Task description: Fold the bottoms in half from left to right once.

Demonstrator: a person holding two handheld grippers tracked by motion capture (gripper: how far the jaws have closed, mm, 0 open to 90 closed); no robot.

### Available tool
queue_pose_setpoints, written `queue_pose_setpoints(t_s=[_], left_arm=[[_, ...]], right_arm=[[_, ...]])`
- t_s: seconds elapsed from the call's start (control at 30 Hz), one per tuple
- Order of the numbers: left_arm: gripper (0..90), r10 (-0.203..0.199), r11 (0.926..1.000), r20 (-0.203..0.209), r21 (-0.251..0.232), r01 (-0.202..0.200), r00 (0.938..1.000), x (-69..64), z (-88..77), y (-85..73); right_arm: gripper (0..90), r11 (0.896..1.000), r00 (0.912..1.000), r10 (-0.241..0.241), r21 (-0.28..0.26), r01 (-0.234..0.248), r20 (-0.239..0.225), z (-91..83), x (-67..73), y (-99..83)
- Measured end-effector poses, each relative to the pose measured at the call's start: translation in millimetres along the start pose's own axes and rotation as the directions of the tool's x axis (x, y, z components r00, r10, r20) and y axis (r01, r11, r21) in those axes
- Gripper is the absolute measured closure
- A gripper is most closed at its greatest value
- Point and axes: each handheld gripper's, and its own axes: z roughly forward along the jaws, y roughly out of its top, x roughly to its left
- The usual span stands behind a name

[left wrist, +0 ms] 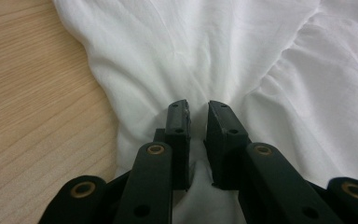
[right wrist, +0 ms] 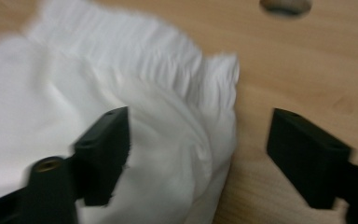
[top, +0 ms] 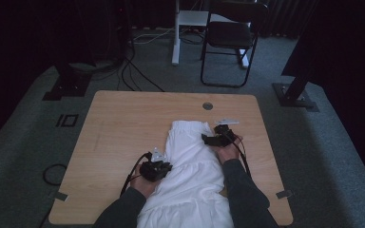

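A white garment [top: 190,161] lies crumpled on the wooden table [top: 123,123], running from the middle down to the front edge. My left gripper [top: 165,167] sits at the garment's left edge. In the left gripper view its jaws [left wrist: 198,116] stand almost together, pinching a gathered fold of the white cloth [left wrist: 205,56]. My right gripper [top: 205,139] rests at the garment's right side, near the gathered top hem. In the right gripper view it [right wrist: 200,120] is open wide, and the hem's corner [right wrist: 214,88] lies between the jaws with neither pad touching it.
A round cable hole [top: 207,106] sits in the table just beyond the garment, also visible [right wrist: 285,5] ahead of the right gripper. A dark folding chair [top: 230,35] and floor cables [top: 133,71] stand beyond the table. Bare wood [top: 119,137] lies left of the garment.
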Motion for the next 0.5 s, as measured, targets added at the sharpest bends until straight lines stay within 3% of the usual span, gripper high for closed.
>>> queue_pose_setpoints(t_s=[0.07, 0.13, 0.2, 0.27, 0.33, 0.47, 0.5], left_arm=[[79.5, 0.000, 1.0000, 0.000, 0.000, 0.000, 1.0000, 0.1, -0.1, -0.1], [79.5, -0.001, 1.0000, -0.001, -0.002, 0.001, 1.0000, -0.1, -0.1, -0.4], [79.5, -0.006, 1.0000, -0.003, -0.005, 0.006, 1.0000, -0.4, 0.0, -0.7], [79.5, -0.015, 0.9998, -0.010, -0.009, 0.015, 0.9998, -2.4, -0.5, -1.8], [79.6, -0.017, 0.9998, -0.011, -0.011, 0.017, 0.9998, -4.7, -1.3, -3.3], [78.2, -0.035, 0.9994, 0.021, 0.005, 0.035, 0.9992, -7.7, -5.0, -4.6], [74.1, -0.043, 0.9990, 0.023, 0.012, 0.042, 0.9988, -5.8, -7.5, -1.9]], right_arm=[[19.0, 0.999, 0.9997, -0.017, 0.031, 0.016, 0.020, 9.0, 1.1, -3.4], [21.5, 0.998, 0.9996, -0.004, 0.055, 0.003, 0.028, 14.7, 1.3, -5.1], [25.7, 0.999, 0.9994, -0.008, 0.050, 0.007, 0.034, 15.4, 2.3, -5.3], [49.0, 0.997, 0.9987, -0.049, 0.061, 0.048, 0.014, 13.5, 7.4, -2.9], [64.1, 0.996, 0.9984, -0.057, 0.067, 0.057, -0.006, 12.8, 11.9, -1.8], [76.0, 0.998, 0.9993, -0.023, 0.053, 0.025, -0.029, 13.3, 14.7, -3.1], [77.1, 0.999, 0.9990, -0.020, 0.049, 0.022, -0.040, 13.9, 15.1, -3.2]])
